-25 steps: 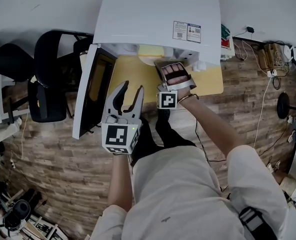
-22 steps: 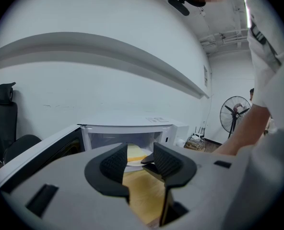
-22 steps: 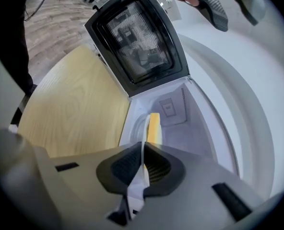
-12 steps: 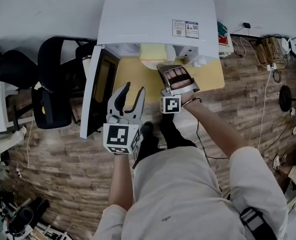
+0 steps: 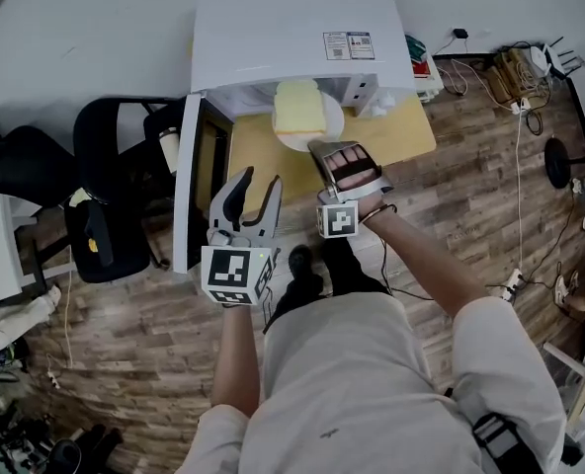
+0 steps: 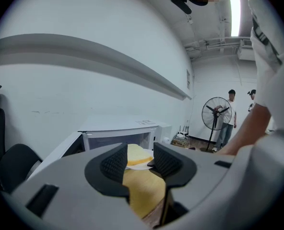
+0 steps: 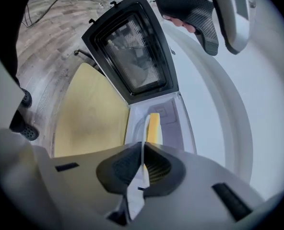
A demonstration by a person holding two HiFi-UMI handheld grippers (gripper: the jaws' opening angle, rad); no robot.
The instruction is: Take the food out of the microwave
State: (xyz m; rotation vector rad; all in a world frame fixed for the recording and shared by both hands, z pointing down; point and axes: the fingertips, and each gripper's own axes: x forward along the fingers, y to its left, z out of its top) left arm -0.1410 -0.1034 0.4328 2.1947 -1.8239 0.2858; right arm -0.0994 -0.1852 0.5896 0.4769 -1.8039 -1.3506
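Between the jaws of the right gripper sits the thin white rim of the plate. The jaws are nearly closed and pinch the rim from above and below. The plate runs straight ahead of the jaws along the gripper's own line, and the yellow slab of food lies on the part furthest from them. Its longer side appears to follow that line too, though the edge-on view makes this hard to confirm.

Just beyond the food is the mouth of the microwave. From the head view, the plate looks to be at that mouth and partly out over the yellow table. Since the load lies directly ahead, the withdrawal probably calls for a pull straight back along the gripper's axis. The plate must be kept flat, because the food's weight hangs past the pinched edge.

Behind and to the left of the right gripper, the left gripper is held with its jaws well apart and nothing between them. The plate is ahead of it and slightly to its right, well apart from it. The right gripper is plainly the nearer one, and the only one touching the plate. Left of the left gripper, the door stands open and clear of the way back.
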